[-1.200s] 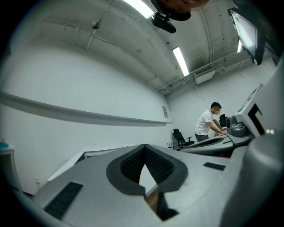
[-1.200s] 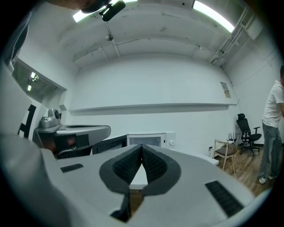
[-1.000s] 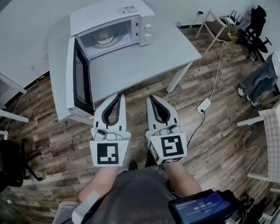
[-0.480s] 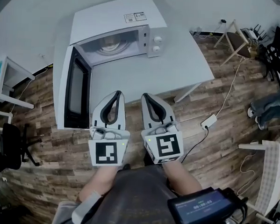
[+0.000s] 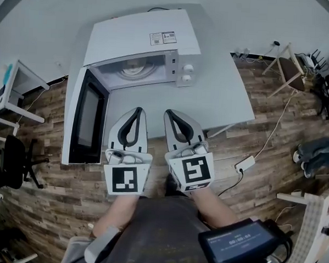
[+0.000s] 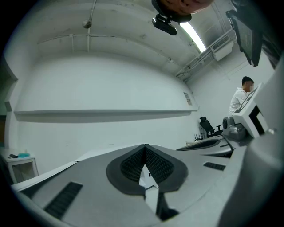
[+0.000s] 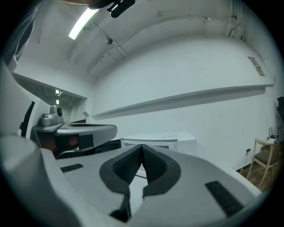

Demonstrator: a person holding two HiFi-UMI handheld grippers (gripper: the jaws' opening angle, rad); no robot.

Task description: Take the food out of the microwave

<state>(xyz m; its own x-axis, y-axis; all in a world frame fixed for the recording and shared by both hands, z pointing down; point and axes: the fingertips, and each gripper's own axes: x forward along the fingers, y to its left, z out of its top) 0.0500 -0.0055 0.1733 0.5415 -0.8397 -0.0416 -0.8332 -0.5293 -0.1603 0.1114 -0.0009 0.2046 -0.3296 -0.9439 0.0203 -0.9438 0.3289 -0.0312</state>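
Barely begun: microwave (image 5: 142,39) door (image 5: 85,121) open, food dish (image 5: 137,70) inside, upper centre. Left tool (image 5: 137,110) and right tool (image 5: 171,112) pressed together, empty, above tabletop (image 5: 221,98). Remaining: reach, grip, withdraw.

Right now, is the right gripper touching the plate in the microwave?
Apart. Head view shows bare table between the right gripper and the plate in the microwave.

The white microwave (image 5: 142,36) stands on the table (image 5: 226,98) just ahead of both pairs of jaws. Its door (image 5: 84,118) is swung wide open, left of the jaws. A round pale dish (image 5: 135,72) lies inside, beyond the jaw tips.
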